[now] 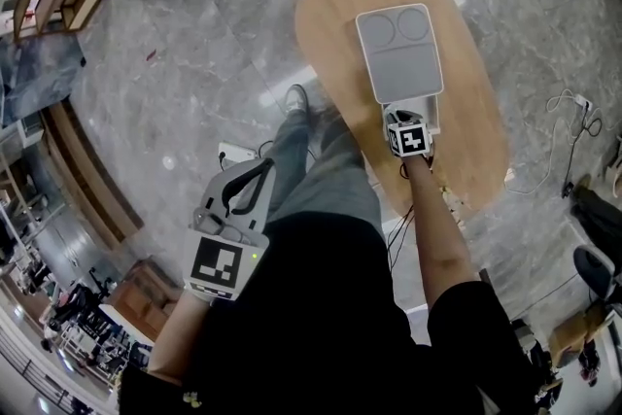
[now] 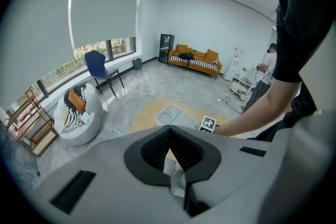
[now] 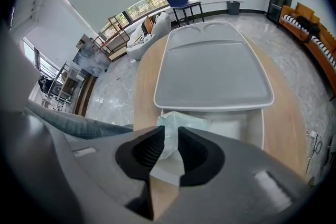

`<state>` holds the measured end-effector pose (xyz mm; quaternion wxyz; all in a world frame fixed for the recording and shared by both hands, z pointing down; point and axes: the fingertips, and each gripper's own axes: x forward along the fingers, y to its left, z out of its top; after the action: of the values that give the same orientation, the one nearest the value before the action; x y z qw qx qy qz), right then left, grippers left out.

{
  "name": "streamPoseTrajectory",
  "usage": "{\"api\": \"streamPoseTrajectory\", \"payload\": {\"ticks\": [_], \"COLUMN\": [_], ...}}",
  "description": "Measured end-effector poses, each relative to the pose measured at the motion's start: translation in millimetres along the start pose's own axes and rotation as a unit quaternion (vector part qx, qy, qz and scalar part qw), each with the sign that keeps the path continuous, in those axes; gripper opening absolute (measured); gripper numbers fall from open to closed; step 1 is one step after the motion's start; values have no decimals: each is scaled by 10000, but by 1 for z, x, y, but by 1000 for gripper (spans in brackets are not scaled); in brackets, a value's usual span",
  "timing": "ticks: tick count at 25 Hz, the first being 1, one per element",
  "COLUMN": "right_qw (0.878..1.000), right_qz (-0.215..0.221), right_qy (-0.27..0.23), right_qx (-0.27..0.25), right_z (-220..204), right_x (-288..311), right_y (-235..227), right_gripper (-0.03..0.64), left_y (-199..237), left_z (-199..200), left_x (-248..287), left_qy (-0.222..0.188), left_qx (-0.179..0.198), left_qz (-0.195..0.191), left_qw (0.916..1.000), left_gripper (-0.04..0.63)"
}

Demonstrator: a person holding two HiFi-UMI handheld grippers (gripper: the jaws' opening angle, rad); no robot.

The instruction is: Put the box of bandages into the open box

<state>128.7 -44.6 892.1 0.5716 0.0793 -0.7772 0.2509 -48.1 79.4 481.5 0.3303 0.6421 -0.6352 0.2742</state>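
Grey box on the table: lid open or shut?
Open: the lid lies flipped back flat on the table, and the white base in front of it is uncovered.

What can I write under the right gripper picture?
Right gripper, jaws around a pale green bandage pack, at the open grey box on a wooden table.

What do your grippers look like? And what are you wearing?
Both are light grey plastic: the left gripper and right gripper each have two black ribbed pads. Each carries a cube with black-and-white square markers. The person wears a black short-sleeved shirt.
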Motion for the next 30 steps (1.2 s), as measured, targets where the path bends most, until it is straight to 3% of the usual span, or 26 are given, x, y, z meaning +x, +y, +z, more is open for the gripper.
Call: {"api": "streamPoseTrajectory", "payload": {"ticks": [3,7,12,18,24,28,30], "right_qw": [10000,9999,9998,9995,9994,9994,9990], "right_qz": [-23,-48,-70,-146,-156,-89,-92], "right_qy": [38,13,47,-54,-103,-241,-359], "right_qx": [35,101,187,264,283,246,237], "right_z": [0,2,2,5,6,13,22], "right_x": [-4,-13,-13,-14,-21,-32,-42], "right_y": [3,6,6,9,14,21,25], "right_gripper": [98,117,158,252,258,256,256], "left_y": [3,5,9,11,11,11,13], "left_z": [4,9,13,10,12,19,24], "left_x": [-3,-7,-7,-10,-11,-13,-13], "left_qy": [-57,-147,-178,-183,-283,-326,-398], "left_qx": [-110,119,70,106,158,-122,12], "left_qz": [20,-75,-105,-141,-196,-179,-239], "left_qw": [9999,9998,9998,9997,9993,9992,9989], "left_gripper": [12,12,12,12,12,12,12]}}
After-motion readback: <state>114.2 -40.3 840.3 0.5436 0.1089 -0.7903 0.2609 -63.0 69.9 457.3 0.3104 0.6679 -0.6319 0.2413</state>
